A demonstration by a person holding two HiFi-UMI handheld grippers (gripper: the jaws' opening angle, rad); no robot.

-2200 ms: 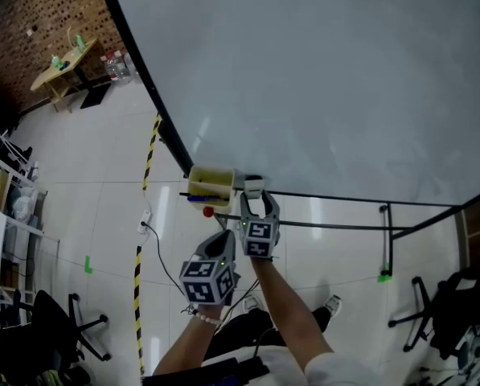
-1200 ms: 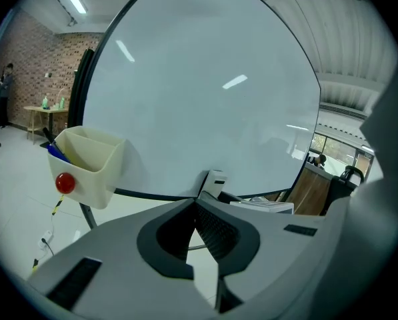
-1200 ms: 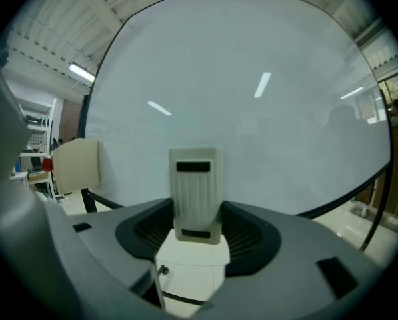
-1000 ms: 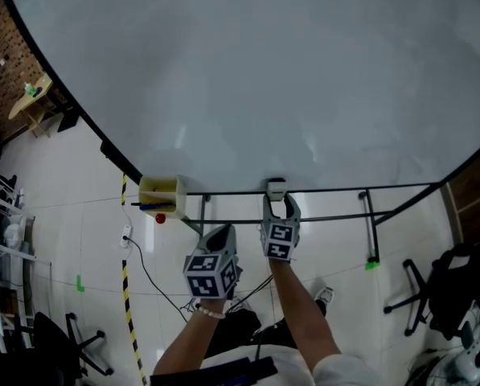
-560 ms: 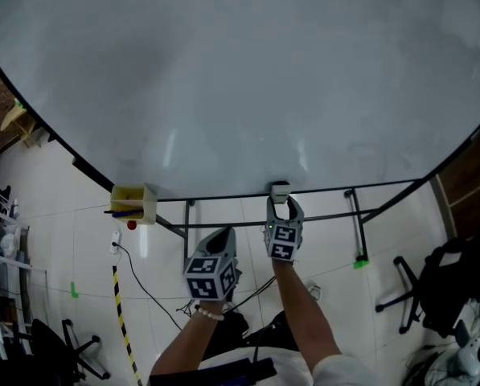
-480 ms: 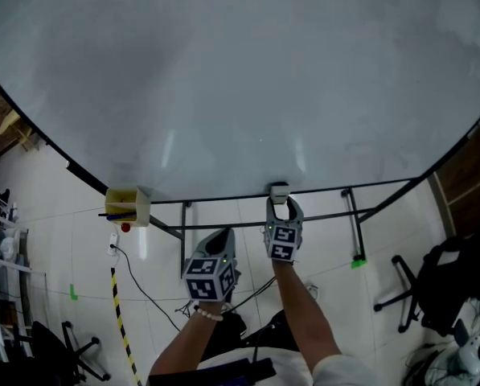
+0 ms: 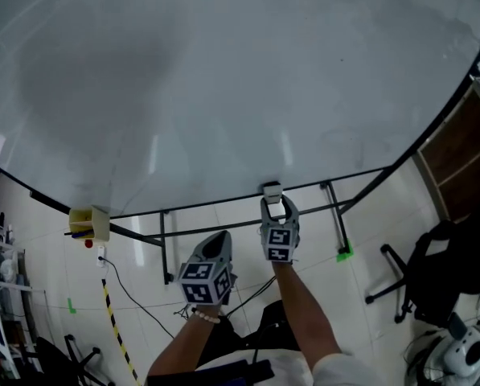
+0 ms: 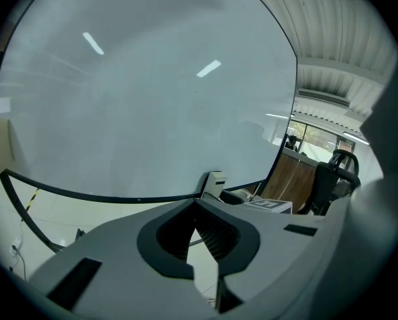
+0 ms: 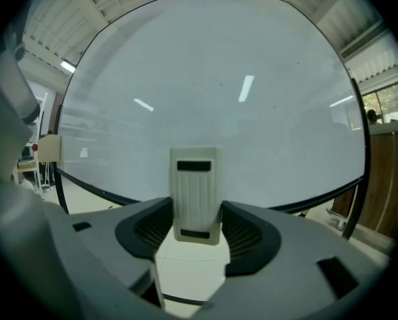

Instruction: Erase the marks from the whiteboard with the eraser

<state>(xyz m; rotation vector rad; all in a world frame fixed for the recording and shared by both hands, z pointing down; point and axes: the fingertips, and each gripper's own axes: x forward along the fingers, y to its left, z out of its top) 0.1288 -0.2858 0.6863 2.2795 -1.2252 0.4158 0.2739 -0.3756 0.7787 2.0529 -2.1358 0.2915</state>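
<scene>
the right gripper (image 7: 273, 203), grey with a marker cube behind it, had its fingers closed on a pale beige rectangular plastic eraser (image 9: 196, 193). the eraser stood upright between the two ribbed pads and stuck out past the fingertips. in the head view it sat right at the lower black-framed edge of the large white whiteboard (image 7: 240, 79), near the middle of that edge; whether it pressed on the surface could not be told. the board's face looked pale and glossy with streaks of reflected light, and a dim grey patch lay toward its upper left.

the left gripper (image 7: 218, 238) hung lower and to the left of the right one, well short of the board. its fingers were drawn together at the tips with nothing between them (image 8: 196, 203).

a small yellow box (image 7: 89, 223) clung to the board's lower left edge. under the board ran a black metal stand (image 7: 328, 209) on the white tiled floor (image 7: 143, 288), where a yellow-and-black striped tape line (image 7: 115, 336) lay at the left and a black office chair (image 7: 420, 272) stood at the right.
</scene>
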